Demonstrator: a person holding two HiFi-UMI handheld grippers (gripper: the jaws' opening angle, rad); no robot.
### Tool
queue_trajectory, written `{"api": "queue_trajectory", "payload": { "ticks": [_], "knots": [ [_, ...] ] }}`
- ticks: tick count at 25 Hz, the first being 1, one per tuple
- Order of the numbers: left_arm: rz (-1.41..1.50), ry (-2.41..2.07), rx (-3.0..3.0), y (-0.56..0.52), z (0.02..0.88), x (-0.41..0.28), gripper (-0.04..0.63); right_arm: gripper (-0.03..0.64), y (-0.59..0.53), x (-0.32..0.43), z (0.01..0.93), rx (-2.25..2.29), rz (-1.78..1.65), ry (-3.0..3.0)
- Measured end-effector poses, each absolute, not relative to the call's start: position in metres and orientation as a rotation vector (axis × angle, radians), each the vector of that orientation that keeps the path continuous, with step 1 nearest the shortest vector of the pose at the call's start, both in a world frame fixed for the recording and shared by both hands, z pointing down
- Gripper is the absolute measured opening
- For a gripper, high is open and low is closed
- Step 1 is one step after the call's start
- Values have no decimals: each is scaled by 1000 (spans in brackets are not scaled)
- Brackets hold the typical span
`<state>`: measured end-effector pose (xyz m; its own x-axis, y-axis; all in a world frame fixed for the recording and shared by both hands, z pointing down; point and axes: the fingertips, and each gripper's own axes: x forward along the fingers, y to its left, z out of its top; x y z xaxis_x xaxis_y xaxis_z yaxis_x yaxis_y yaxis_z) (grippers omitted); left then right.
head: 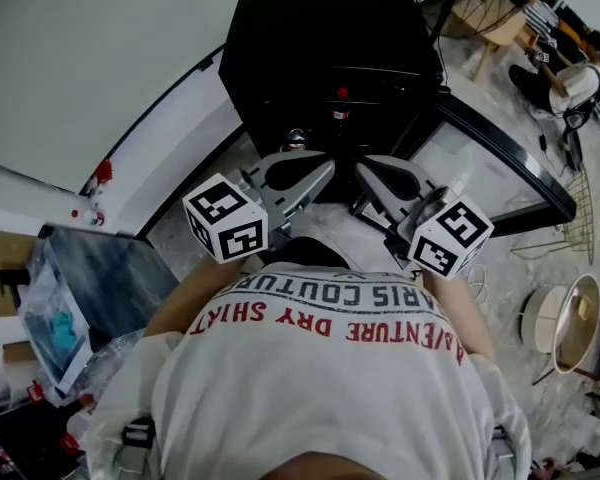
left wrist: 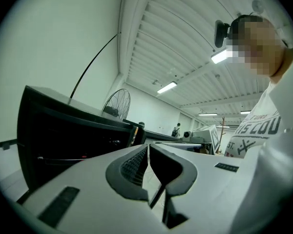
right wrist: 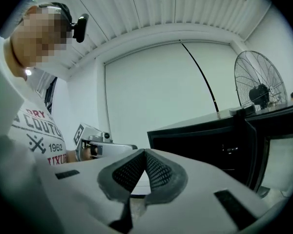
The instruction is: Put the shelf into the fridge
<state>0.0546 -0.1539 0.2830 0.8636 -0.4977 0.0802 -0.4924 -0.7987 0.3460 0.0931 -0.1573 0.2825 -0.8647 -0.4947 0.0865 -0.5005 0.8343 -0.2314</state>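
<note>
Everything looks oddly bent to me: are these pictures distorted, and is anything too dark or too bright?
Head view: fisheye curves the wall lines, and the open fridge is nearly black inside. Left gripper view: the ceiling lamp blows out white. Right gripper view: dark round border, straight ceiling slats bowed, fan crisp.

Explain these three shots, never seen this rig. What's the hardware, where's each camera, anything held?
No robot here: a person in a white T-shirt holds a two-jaw gripper in each hand. The head view looks down from a camera on the person's head: left gripper, right gripper, each with a marker cube. They point at a black fridge on the floor, its door open. The other two views come from cameras riding on each gripper, looking along its jaws. Both pairs of jaws are shut, nothing between them.
</note>
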Motion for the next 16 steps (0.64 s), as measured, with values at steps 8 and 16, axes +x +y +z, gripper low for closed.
{"api": "queue_trajectory", "payload": {
  "ticks": [8, 16],
  "knots": [
    [-36, -734, 2699, -147, 274, 55, 38, 23, -153, 91, 278, 790, 318, -2967],
    [-43, -732, 2697, -141, 276, 64, 38, 23, -147, 100, 283, 810, 398, -2993]
  ]
}}
